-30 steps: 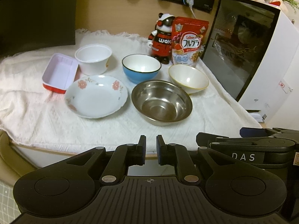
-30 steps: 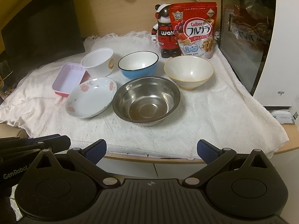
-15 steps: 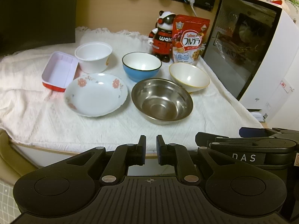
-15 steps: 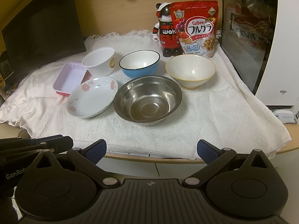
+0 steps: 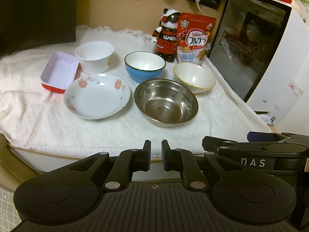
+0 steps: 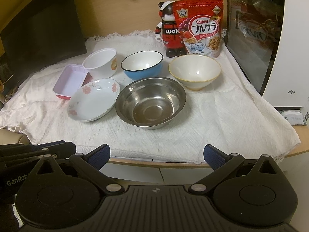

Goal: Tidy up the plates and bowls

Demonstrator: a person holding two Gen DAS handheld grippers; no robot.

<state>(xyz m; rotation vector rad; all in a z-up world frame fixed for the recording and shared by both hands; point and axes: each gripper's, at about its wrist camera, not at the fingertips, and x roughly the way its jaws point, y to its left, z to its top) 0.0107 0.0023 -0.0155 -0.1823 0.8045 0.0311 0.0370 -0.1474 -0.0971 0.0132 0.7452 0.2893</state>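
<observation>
On the white cloth sit a floral plate (image 5: 96, 95) (image 6: 93, 101), a steel bowl (image 5: 166, 102) (image 6: 150, 102), a blue bowl (image 5: 144, 65) (image 6: 142, 64), a cream bowl (image 5: 194, 77) (image 6: 195, 71), a white cup-shaped bowl (image 5: 94, 56) (image 6: 100, 62) and a pink rectangular dish (image 5: 58, 73) (image 6: 70, 80). My left gripper (image 5: 155, 151) is nearly shut and empty, in front of the table edge. My right gripper (image 6: 156, 154) is open and empty, also short of the edge.
A bear figurine (image 6: 170, 31) and a red cereal bag (image 6: 200, 27) stand at the back. A white cabinet with a dark glass door (image 5: 251, 44) is on the right. A dark screen (image 6: 38, 32) is on the left. The right gripper shows in the left wrist view (image 5: 270, 154).
Both cameras have moved a little closer to the table and slightly higher. No dish has moved. The jaws stand as before.
</observation>
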